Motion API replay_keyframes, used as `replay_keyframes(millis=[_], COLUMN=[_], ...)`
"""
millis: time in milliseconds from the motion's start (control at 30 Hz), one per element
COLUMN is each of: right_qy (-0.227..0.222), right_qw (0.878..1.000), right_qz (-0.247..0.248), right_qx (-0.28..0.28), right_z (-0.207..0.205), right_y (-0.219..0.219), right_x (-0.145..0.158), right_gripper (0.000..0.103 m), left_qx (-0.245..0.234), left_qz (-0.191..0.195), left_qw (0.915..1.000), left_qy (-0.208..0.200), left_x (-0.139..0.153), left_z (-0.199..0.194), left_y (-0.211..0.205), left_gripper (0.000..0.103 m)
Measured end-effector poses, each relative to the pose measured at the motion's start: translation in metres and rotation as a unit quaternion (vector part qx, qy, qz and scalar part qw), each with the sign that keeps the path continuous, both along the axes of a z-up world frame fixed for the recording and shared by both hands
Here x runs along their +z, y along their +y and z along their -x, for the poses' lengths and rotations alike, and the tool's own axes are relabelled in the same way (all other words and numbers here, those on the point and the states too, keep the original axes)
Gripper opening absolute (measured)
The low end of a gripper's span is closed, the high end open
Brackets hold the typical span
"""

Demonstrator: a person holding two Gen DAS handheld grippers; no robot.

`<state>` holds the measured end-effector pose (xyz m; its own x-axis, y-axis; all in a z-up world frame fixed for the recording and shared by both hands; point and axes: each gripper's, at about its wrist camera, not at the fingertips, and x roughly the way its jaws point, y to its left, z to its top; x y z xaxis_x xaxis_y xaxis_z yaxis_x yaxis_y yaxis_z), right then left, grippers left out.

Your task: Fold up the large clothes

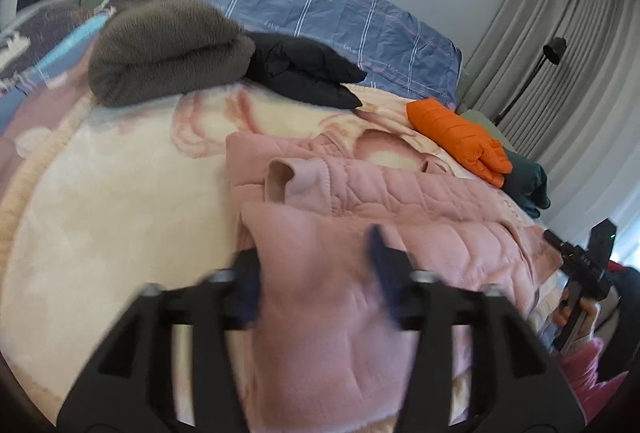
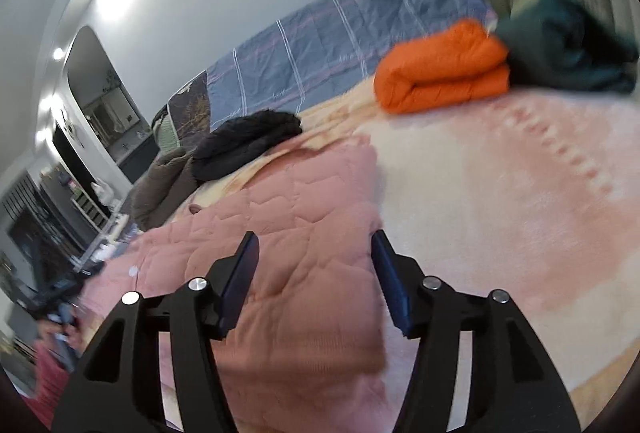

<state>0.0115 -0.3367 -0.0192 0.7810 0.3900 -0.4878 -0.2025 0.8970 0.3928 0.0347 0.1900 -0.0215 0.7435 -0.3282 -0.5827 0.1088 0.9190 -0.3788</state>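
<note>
Currently no brand or label can be read; small pale marks are printed on the blue striped quilt (image 1: 320,9) but are too blurred to make out. The pink quilted jacket (image 1: 360,201) is laid part-folded on the cream and pink blanket (image 1: 100,213) covering the bed. The left claw (image 1: 316,273) is seen spread apart over a folded pink flap, fabric lying between the fingers, the pads not pressing on it; its fingers are smeared by blur. The right claw (image 2: 314,281) is likewise spread wide above the jacket's edge, nothing gripped. From the left view the right claw is only partly shown at the frame edge, held by a hand (image 1: 576,313) in a pink sleeve. Farther back a grey fleece bundle (image 1: 168,53) and a black folded garment (image 1: 304,73) are set touching each other; an orange folded jacket (image 2: 440,69) is set against a dark green garment (image 2: 568,41), which is blurred and half cut off. A floor lamp (image 1: 554,51) is seen beside grey curtains (image 1: 560,33)
</note>
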Motion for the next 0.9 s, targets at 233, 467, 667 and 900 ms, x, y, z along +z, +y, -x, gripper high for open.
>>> replay_keyframes(millis=[233,467,667,900], right_qy=[-0.032,0.001,0.015,-0.013], right_qw=[0.997,0.977,0.984,0.981], right_qz=[0.073,0.200,0.172,0.191], right_qx=[0.005,0.073,0.044,0.019], right_z=[0.040,0.055,0.032,0.010], right_y=[0.000,0.039,0.038,0.040], right_x=[0.010,-0.032,-0.045,-0.024], right_gripper=[0.068,0.082,0.082,0.082], left_qx=[0.005,-0.059,-0.035,-0.001], left_qz=[-0.099,-0.247,-0.349,-0.345], left_qw=[0.9939,0.9660,0.9360,0.9368], left_qy=[-0.049,-0.049,-0.033,-0.057], left_x=[0.023,0.003,-0.024,-0.006], left_z=[0.052,0.086,0.071,0.049], left_y=[-0.017,-0.067,-0.083,-0.077], left_gripper=[0.077,0.087,0.087,0.087])
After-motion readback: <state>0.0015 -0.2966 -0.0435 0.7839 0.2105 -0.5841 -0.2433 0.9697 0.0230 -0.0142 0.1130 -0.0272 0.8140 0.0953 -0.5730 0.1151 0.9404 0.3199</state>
